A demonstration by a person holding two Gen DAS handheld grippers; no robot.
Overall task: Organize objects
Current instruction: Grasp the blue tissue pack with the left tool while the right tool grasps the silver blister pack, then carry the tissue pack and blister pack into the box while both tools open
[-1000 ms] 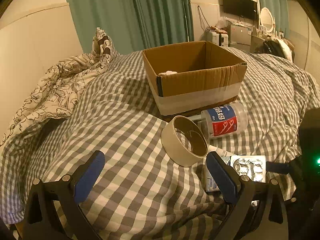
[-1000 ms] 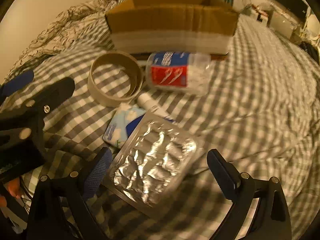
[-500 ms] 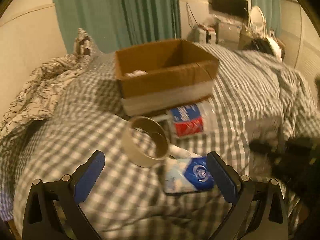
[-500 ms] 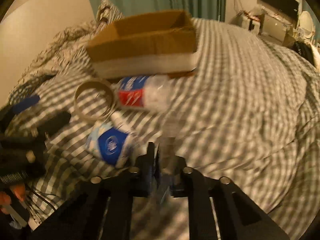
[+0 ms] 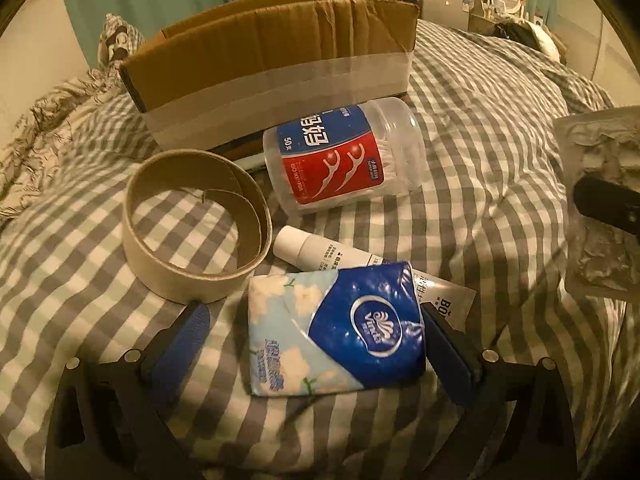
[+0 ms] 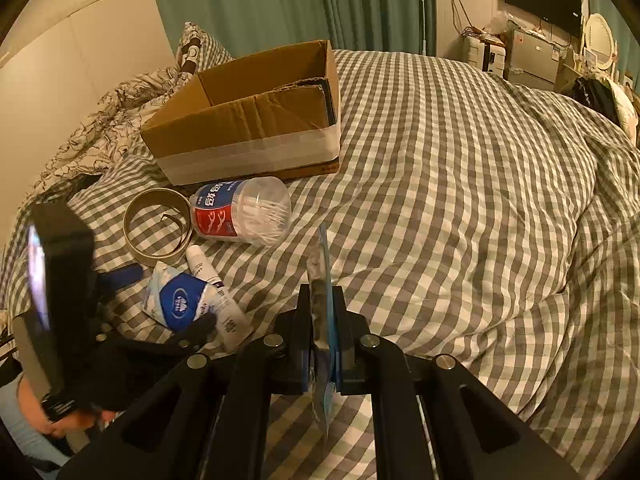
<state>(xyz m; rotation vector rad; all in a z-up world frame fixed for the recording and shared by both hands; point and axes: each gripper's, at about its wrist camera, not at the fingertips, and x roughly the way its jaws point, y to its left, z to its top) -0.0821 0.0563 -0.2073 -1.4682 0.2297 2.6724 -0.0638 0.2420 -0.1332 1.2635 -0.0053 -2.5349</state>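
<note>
My left gripper (image 5: 316, 344) is open, its blue fingers on either side of a blue and white tissue pack (image 5: 336, 332) lying on the checked bed. My right gripper (image 6: 322, 320) is shut on a silver blister pack (image 6: 320, 276), held edge-on above the bed; the pack also shows at the right of the left wrist view (image 5: 600, 208). An open cardboard box (image 6: 248, 116) stands behind. A tape ring (image 5: 192, 220), a floss-pick jar (image 5: 340, 156) and a white tube (image 5: 320, 250) lie in front of the box.
The checked duvet (image 6: 460, 168) stretches to the right. A patterned blanket (image 6: 100, 128) lies bunched at the left by the wall. Curtains, a TV and furniture stand at the back.
My right gripper closed on the blister pack and lifted it up off the bed. My left gripper moved forward and down until its fingers straddle the tissue pack.
</note>
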